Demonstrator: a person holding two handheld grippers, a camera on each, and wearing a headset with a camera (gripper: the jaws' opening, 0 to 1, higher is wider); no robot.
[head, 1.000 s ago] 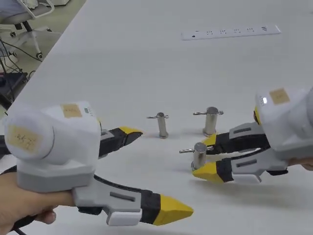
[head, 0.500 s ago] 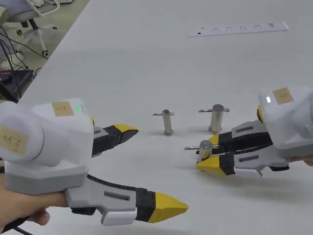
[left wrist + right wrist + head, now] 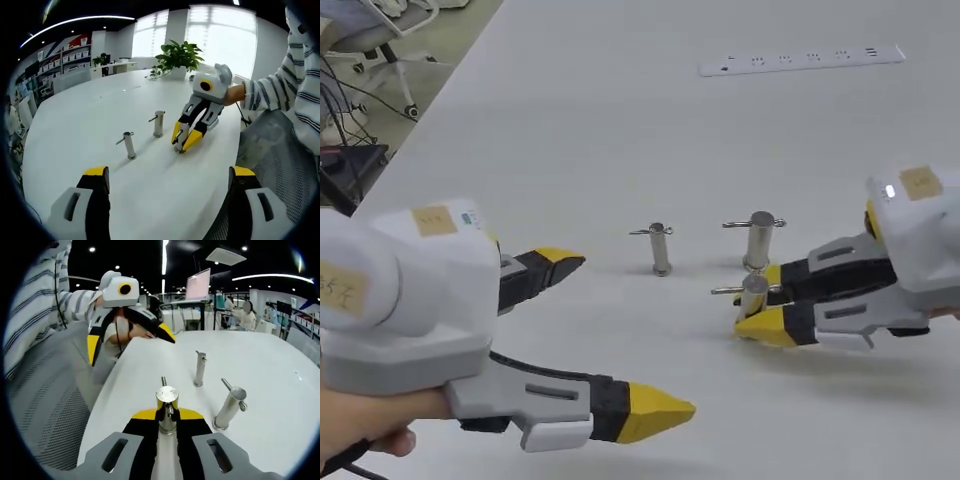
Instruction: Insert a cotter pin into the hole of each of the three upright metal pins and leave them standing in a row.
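Note:
Three upright metal pins stand on the white table (image 3: 620,130), each with a cotter pin through its top. The left pin (image 3: 660,249) (image 3: 129,145) (image 3: 200,368) and the right pin (image 3: 760,240) (image 3: 159,123) (image 3: 230,408) stand free. The third pin (image 3: 753,294) (image 3: 166,407) (image 3: 179,141) is nearer me, with my right gripper (image 3: 761,302) (image 3: 167,416) (image 3: 182,141) shut on its shaft. Whether its base touches the table I cannot tell. My left gripper (image 3: 610,337) (image 3: 169,176) (image 3: 131,340) is open and holds nothing, low at the left, apart from the pins.
A white power strip (image 3: 800,60) lies far back on the table. The table's left edge (image 3: 430,105) runs diagonally, with an office chair (image 3: 365,45) on the floor beyond it. A potted plant (image 3: 178,57) stands at the table's far end.
My right gripper's jaws have narrowed onto the near pin and carried it a little right, closer to the right pin. My left gripper has drifted slightly left.

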